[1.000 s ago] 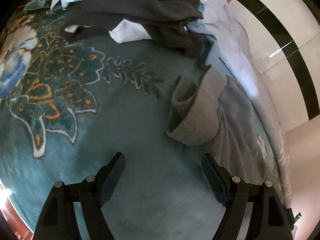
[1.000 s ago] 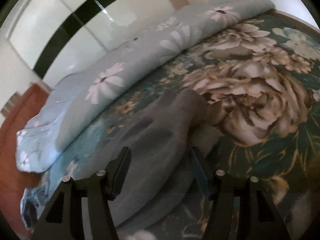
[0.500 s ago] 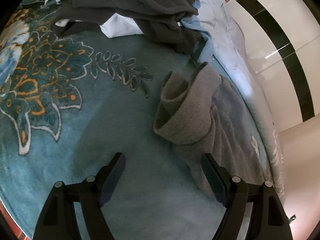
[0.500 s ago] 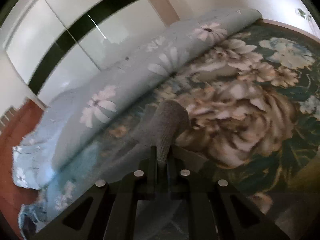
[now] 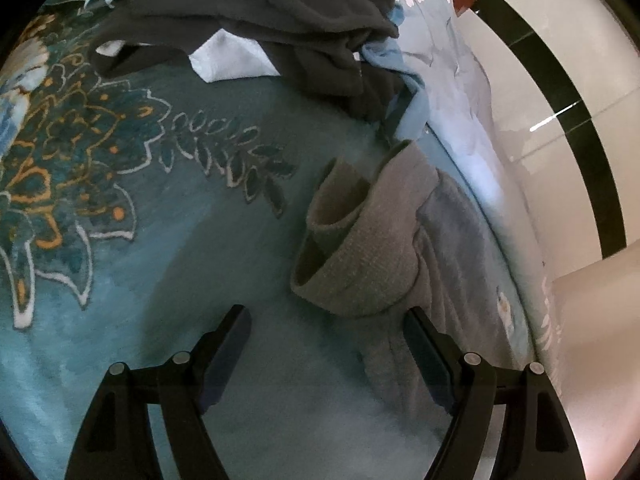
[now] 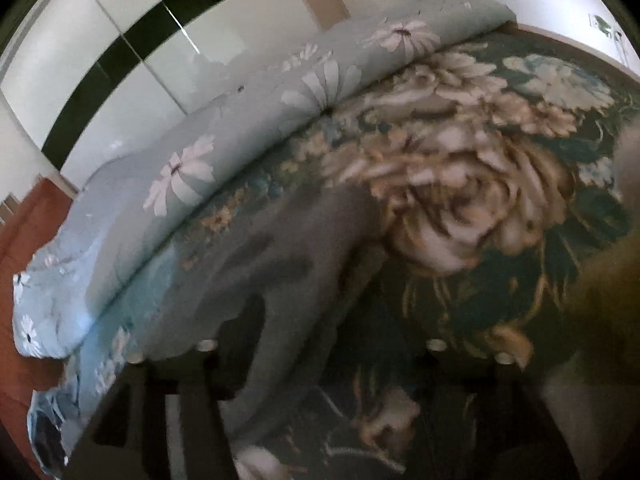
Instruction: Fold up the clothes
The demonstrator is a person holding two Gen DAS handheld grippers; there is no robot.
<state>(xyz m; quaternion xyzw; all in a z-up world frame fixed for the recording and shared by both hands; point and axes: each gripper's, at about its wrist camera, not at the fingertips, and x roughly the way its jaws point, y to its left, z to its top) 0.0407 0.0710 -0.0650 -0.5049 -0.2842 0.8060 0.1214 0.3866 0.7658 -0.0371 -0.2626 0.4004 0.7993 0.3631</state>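
Dim fisheye views; right wrist view motion-blurred, left wrist view sharp.

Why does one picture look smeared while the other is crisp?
Right wrist view: motion blur smears the grey garment, the floral blanket and the right gripper. Left wrist view: sharp, the knit cuff and left gripper are clear; fisheye bends the edges, and glare streaks the wardrobe.

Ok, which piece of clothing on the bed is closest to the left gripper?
The light grey ribbed garment, lying just ahead of the open left gripper. The dark charcoal clothes are heaped farther back.
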